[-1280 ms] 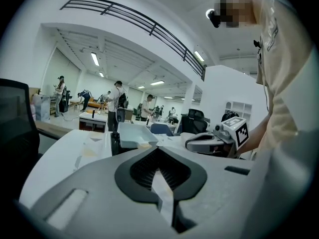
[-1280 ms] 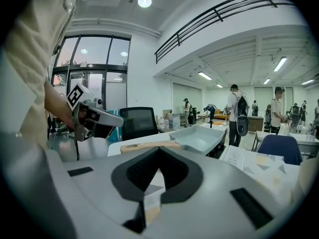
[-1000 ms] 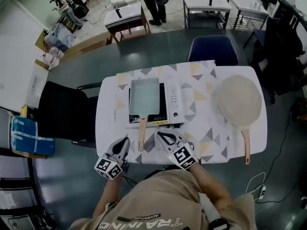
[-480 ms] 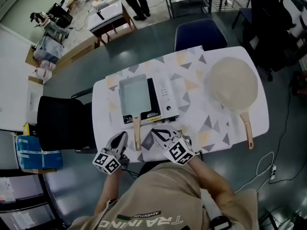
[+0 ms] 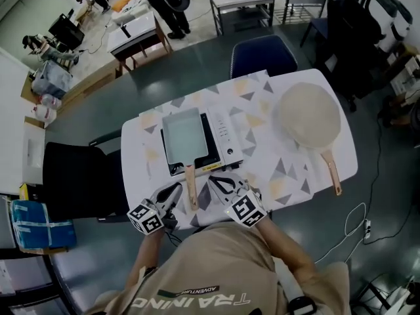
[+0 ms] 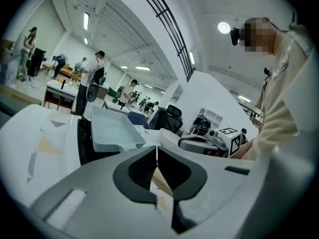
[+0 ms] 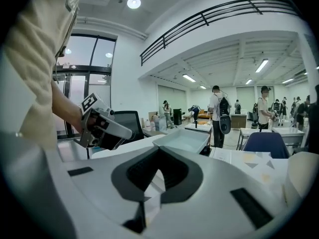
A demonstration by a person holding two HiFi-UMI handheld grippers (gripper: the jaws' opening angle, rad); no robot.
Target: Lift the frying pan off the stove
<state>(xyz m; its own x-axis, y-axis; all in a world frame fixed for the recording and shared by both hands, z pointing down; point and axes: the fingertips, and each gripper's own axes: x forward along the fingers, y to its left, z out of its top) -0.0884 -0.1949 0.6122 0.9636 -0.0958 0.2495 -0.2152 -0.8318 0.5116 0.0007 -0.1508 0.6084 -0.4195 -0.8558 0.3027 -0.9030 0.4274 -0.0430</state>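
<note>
A pale rectangular frying pan sits on a portable stove on the patterned table. Its wooden handle points toward me. My left gripper hovers just left of the handle's end, shut and holding nothing. On the other side of the handle my right gripper is also shut and empty. In the left gripper view the shut tips point at the pan, with the right gripper beside them. From the right gripper view I see the pan ahead and the left gripper off to the left.
A large round pan with a wooden handle lies on the table's right side. A blue chair stands behind the table and a black chair at its left. People and desks fill the room beyond.
The head view has shifted, so the table sits higher and further left in the picture. Both grippers stay shut on either side of the pan handle, touching nothing.
</note>
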